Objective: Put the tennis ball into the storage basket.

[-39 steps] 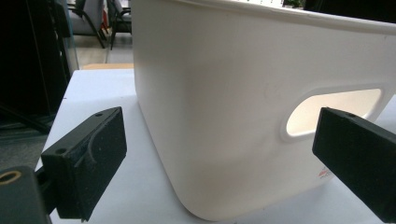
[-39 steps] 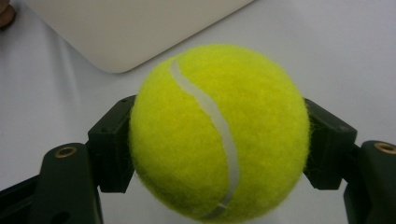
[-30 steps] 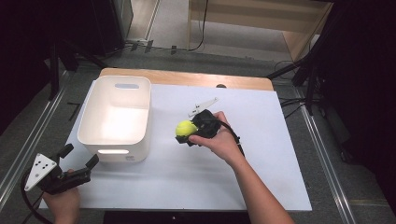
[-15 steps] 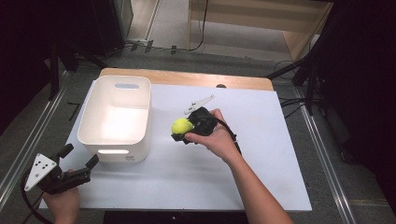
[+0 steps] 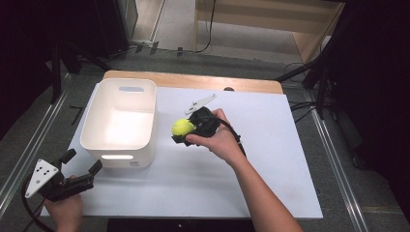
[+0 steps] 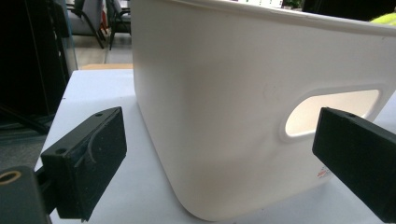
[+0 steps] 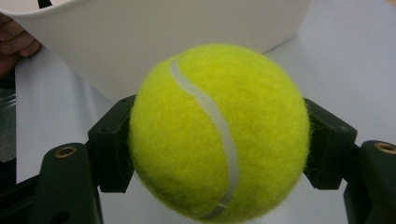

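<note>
Tennis ball, bright yellow, sits clamped between the two jaws of my right gripper, above the white table just beside the right wall of the white bin. My left gripper rests at the table's near left corner, jaws spread wide and holding nothing, facing the bin's handle slot.

The white bin walls off the table's left; its right half lies open
</note>
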`<state>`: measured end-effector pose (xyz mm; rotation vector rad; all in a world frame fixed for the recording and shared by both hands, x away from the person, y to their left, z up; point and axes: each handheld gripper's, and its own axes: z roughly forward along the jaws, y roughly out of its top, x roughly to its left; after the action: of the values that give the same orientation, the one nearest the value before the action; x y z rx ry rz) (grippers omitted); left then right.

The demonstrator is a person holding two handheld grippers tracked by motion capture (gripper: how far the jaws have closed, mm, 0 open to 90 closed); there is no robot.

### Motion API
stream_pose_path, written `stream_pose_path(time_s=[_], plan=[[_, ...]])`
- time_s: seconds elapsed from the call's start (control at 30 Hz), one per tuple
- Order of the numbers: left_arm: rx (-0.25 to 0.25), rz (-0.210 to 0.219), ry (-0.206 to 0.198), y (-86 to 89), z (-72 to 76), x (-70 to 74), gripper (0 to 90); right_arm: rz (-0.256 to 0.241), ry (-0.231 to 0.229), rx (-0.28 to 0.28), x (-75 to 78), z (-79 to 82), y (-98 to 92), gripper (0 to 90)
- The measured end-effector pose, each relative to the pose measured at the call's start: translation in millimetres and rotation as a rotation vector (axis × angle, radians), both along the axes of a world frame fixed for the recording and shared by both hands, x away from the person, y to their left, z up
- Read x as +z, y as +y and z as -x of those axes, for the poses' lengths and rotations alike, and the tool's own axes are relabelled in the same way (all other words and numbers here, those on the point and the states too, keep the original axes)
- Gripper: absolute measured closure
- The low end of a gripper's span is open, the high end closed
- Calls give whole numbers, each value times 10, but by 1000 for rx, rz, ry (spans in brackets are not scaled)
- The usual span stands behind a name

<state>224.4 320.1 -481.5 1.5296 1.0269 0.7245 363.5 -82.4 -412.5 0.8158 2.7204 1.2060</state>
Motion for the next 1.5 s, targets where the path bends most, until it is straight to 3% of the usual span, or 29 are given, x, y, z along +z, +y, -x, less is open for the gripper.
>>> stream_pose_path(time_s=[1.5], plan=[[-1,12,-3,5,1,0,28,-35,-41,76,420,-82,349,241]])
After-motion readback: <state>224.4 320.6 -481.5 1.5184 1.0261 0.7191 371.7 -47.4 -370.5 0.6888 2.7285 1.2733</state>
